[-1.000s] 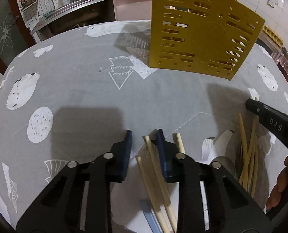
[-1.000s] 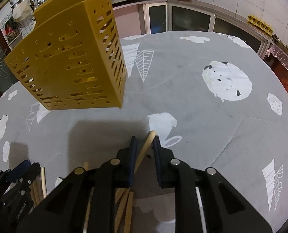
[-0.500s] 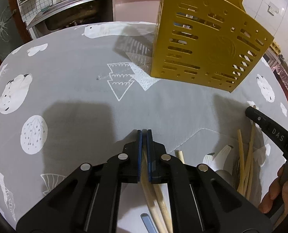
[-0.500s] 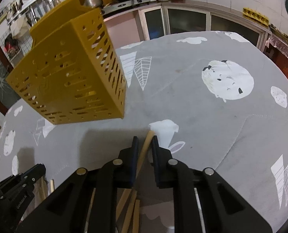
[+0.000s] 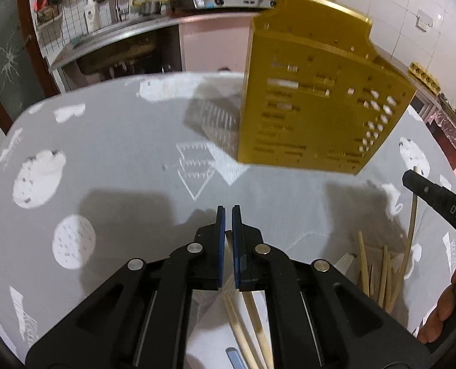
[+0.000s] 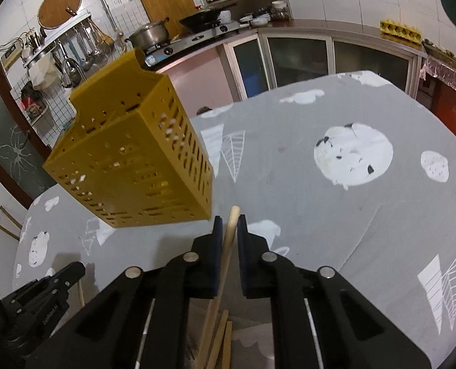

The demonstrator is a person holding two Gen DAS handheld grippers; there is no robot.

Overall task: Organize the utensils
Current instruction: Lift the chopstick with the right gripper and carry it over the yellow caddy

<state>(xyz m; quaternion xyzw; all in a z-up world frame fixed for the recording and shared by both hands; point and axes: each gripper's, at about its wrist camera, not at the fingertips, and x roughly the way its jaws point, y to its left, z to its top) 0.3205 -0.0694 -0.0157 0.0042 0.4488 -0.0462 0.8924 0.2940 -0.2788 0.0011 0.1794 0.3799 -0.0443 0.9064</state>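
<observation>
Through the left wrist camera, saw the left claw [image 5: 228, 212] pressed together on a chopstick [image 5: 228, 237] low over the grey patterned surface [image 5: 120, 153], with a yellow slotted holder [image 5: 314, 101] standing farther back and loose sticks [image 5: 381, 276] lying off to the right. Through the right wrist camera, saw the right claw [image 6: 228, 224] closing on a round-tipped stick [image 6: 232, 218] pinched between its pads, tip poking out ahead, and the same holder to the front left, near that tip.

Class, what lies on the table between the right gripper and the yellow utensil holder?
Nothing: only bare grey tablecloth separates the right gripper from the yellow utensil holder, seen in the right wrist view.
</observation>
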